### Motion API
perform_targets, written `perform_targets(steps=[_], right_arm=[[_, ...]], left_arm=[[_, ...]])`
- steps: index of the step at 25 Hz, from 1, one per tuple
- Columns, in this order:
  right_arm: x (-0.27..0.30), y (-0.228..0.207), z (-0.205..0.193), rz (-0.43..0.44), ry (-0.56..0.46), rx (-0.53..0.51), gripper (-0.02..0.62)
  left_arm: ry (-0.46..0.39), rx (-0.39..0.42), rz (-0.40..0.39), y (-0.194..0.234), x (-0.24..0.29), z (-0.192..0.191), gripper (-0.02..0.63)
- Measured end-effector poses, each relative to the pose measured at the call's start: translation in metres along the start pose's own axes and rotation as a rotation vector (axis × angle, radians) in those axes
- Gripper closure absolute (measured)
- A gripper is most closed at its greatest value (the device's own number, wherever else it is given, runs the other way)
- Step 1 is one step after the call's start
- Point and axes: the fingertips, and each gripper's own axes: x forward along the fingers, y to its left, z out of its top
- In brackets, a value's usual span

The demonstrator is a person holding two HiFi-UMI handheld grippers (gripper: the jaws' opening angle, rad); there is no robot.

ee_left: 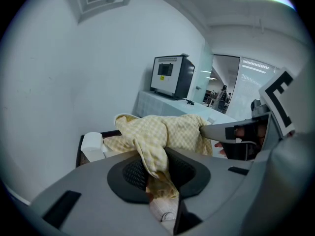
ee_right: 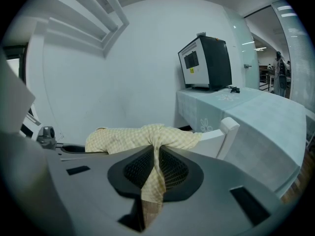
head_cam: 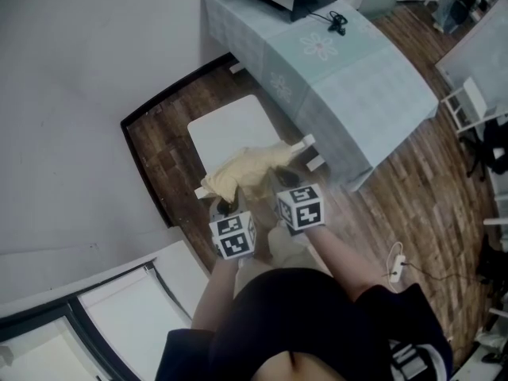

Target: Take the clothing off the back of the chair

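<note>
A: Where's the cloth?

B: Bunched along the back edge of the chair, on the side nearest the person. The seat in front of it is bare.

A: And the grippers?

B: The left gripper has its jaws pressed on a fold at the cloth's left end. The right gripper pinches another fold near the right post. A table stands beyond the chair.

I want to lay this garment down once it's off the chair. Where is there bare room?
The white chair seat, beside the table, is bare. So is the near half of the table, short of the black cable. Crowded: the chair back, where the left hand-held gripper and right hand-held gripper clamp the yellow garment.
</note>
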Motion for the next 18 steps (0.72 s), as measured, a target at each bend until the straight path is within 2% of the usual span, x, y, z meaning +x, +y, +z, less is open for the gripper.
perform_targets(steps=[18], right_arm=[[-0.056, 0.027, 0.026, -0.048, -0.115, -0.004, 0.549]], left_arm=[[-0.121, 0.043, -0.064, -0.009, -0.052, 0.035, 0.525]])
